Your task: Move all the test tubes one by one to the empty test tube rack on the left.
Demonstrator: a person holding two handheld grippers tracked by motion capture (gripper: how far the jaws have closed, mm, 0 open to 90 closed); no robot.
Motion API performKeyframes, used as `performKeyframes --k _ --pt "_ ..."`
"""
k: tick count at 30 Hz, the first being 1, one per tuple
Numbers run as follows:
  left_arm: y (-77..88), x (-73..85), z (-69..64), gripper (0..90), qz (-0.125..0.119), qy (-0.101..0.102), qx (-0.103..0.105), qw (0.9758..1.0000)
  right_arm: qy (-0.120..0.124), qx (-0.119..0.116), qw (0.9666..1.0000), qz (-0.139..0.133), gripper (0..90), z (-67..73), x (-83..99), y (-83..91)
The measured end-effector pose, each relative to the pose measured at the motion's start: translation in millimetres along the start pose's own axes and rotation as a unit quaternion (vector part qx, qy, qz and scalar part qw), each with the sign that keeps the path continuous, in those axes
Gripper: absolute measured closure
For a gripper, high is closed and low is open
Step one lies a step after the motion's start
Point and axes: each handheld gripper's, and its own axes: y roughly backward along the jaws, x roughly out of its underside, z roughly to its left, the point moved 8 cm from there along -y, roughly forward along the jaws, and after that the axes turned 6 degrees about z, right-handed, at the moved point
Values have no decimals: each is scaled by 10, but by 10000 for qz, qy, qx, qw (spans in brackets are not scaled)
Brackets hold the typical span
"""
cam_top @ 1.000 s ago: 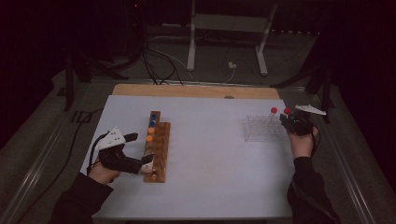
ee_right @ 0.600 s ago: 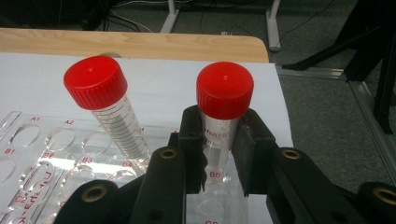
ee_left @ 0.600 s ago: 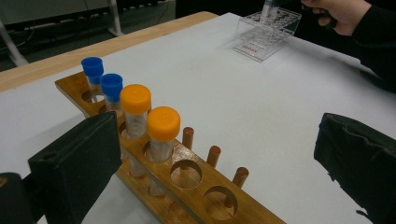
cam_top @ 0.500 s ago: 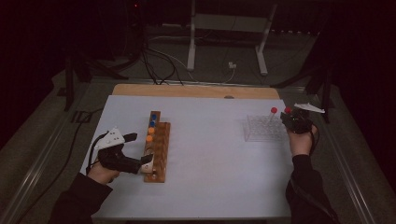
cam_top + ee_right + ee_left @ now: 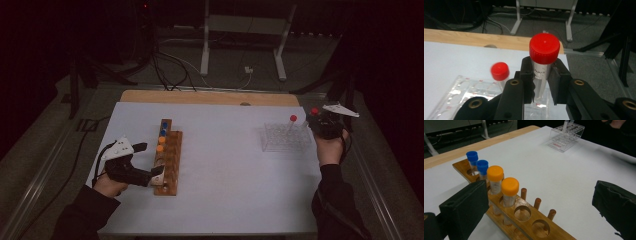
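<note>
My right gripper (image 5: 541, 72) is shut on a clear tube with a red cap (image 5: 544, 48) and holds it upright above the right end of a clear plastic rack (image 5: 461, 92). A second red-capped tube (image 5: 500, 71) stands in that rack. In the high view the right gripper (image 5: 320, 122) hangs at the table's right edge, just right of the clear rack (image 5: 285, 137). My left gripper (image 5: 541, 202) is open, its jaws wide apart around the near end of a wooden rack (image 5: 524, 220). That rack holds two blue-capped tubes (image 5: 477, 161) and two orange-capped tubes (image 5: 510, 187).
The racks sit on a white table top (image 5: 225, 165) with a wooden strip (image 5: 210, 97) along its far edge. Beyond the table are metal stand legs (image 5: 205, 55) and cables (image 5: 170, 70) on the floor. Several holes at the wooden rack's near end hold nothing.
My right gripper has risen and drifted slightly right, lifting the red-capped tube up away from the clear rack. The left gripper has stayed where it was.
</note>
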Motion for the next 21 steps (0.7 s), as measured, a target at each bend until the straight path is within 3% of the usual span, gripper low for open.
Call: performKeyframes --k 4,9,21 --pt "-5 -7 -19 16 83 -60 -75 9999 99 -61 9999 -82 742 64 -47 141" --pt "-3 -24 -78 16 142 -115 -17 9998 318 -223 9992 -114 742 225 -39 305" --pt "-42 -129 -225 16 220 -258 177 9993 866 -902 9921 -101 742 818 83 576"
